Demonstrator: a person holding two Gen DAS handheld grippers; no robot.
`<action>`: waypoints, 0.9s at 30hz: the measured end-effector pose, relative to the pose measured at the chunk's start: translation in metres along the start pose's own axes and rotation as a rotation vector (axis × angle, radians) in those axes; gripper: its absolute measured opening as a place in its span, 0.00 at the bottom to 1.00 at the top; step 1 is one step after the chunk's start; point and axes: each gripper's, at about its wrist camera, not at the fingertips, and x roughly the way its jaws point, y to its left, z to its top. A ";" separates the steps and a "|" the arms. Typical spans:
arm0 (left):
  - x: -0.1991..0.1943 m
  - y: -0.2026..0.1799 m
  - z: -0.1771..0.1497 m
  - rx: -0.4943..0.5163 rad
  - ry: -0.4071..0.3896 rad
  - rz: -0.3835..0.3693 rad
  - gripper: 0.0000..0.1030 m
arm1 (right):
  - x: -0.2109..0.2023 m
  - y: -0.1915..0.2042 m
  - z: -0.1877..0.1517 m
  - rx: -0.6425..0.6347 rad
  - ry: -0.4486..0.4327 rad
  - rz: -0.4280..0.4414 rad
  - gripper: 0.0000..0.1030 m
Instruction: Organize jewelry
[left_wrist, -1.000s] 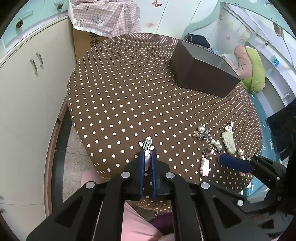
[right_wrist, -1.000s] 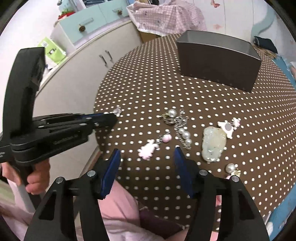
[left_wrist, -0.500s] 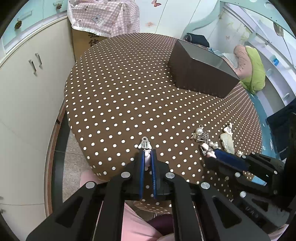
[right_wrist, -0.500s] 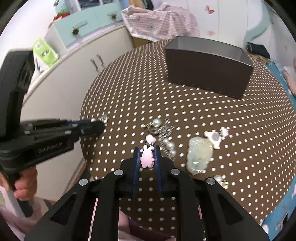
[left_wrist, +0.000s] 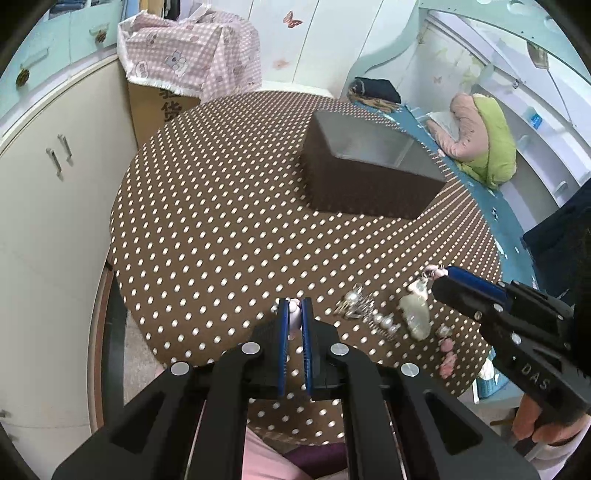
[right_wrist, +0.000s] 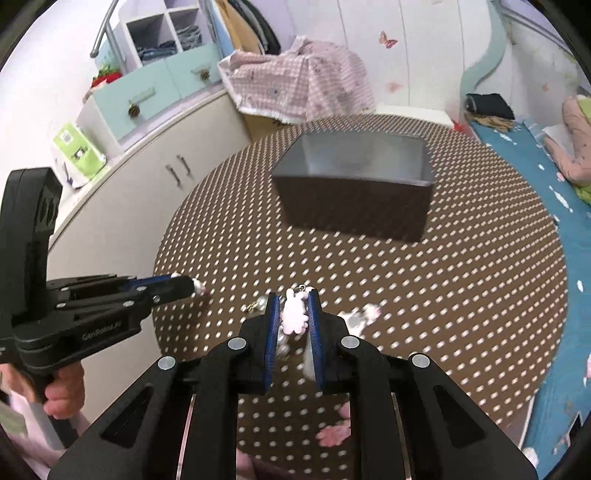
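Note:
My left gripper (left_wrist: 294, 308) is shut on a small pale silver charm (left_wrist: 293, 314) and holds it just above the near edge of the dotted table (left_wrist: 221, 221). In my right gripper (right_wrist: 293, 301), also shut, a pink rabbit charm (right_wrist: 293, 313) hangs off the table. Each view shows the other gripper from the side: the right gripper (left_wrist: 447, 273) and the left gripper (right_wrist: 190, 287). A pearl cluster (left_wrist: 354, 302), a pale jade pendant (left_wrist: 415, 314) and small pink pieces (left_wrist: 447, 347) lie near the table's front edge. The dark open box (left_wrist: 369, 173) stands farther back.
A cream cabinet (left_wrist: 55, 184) curves along the left of the table. Behind the table, a pink checked cloth (left_wrist: 192, 48) covers a carton. A blue bed with a green and pink cushion (left_wrist: 484, 144) is on the right. A person's hand (right_wrist: 62, 391) grips the left tool's handle.
My right gripper closed on the pink rabbit charm and lifted it off the table. Both grippers rose and moved towards the box; the left kept its charm.

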 end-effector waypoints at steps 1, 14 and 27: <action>-0.001 -0.003 0.003 0.005 -0.006 -0.001 0.05 | -0.002 -0.002 0.001 0.001 -0.006 0.000 0.16; -0.007 -0.036 0.045 0.053 -0.068 -0.023 0.05 | -0.011 -0.022 0.036 0.042 -0.093 0.004 0.16; 0.007 -0.057 0.104 0.081 -0.096 -0.027 0.05 | 0.008 -0.055 0.082 0.144 -0.131 0.013 0.16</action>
